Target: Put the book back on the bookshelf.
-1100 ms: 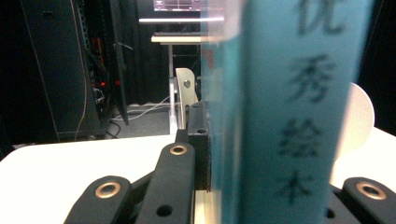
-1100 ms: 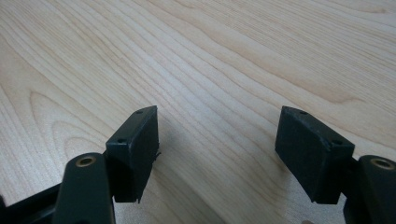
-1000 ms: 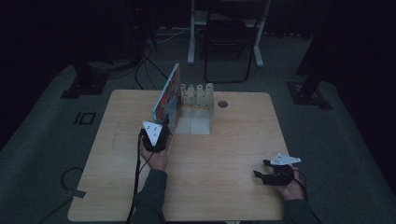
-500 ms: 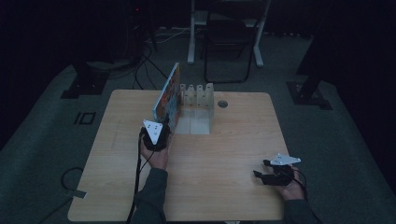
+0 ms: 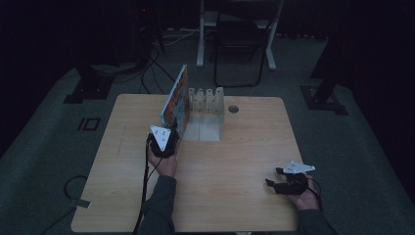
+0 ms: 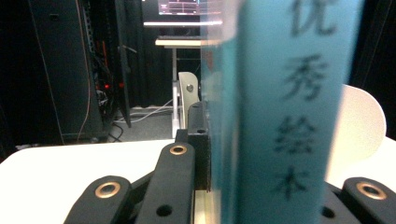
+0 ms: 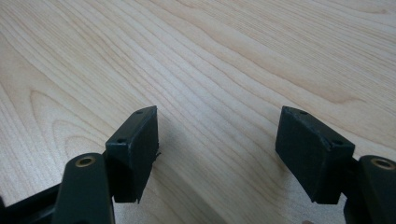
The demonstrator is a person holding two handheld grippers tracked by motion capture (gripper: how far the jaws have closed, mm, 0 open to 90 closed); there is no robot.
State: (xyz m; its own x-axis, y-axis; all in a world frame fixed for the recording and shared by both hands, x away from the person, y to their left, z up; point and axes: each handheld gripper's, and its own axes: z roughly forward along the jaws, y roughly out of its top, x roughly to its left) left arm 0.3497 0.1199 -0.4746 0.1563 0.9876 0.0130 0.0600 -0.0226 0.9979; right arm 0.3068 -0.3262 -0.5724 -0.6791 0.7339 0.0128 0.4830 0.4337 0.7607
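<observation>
Book (image 5: 175, 102) stands upright on edge at the back-left of the wooden table (image 5: 230, 196), just beside a white slotted rack (image 5: 207, 103), at its left end. Left gripper (image 5: 169, 136) clamps the book's near edge; in the left gripper view the teal spine (image 6: 289, 112) with blurred Chinese characters sits tight between the black jaws, a white rack divider (image 6: 362, 128) behind it. Right gripper (image 5: 272, 182) rests low at the table's front-right, well apart from book and rack, jaws spread wide with nothing between them; in the right gripper view, bare pale wood grain (image 7: 224, 60) lies under them. Table is light wood, round cable hole (image 5: 233, 108) near the back edge, right of the rack. Room is dark: grey carpet floor (image 5: 44, 147), loose cables (image 5: 151, 63) behind the table, a chair (image 5: 242, 44) and white desk legs (image 5: 200, 34) at the back, black stand feet (image 5: 90, 90) left and right. Cable trails from the left gripper down off the front edge.
</observation>
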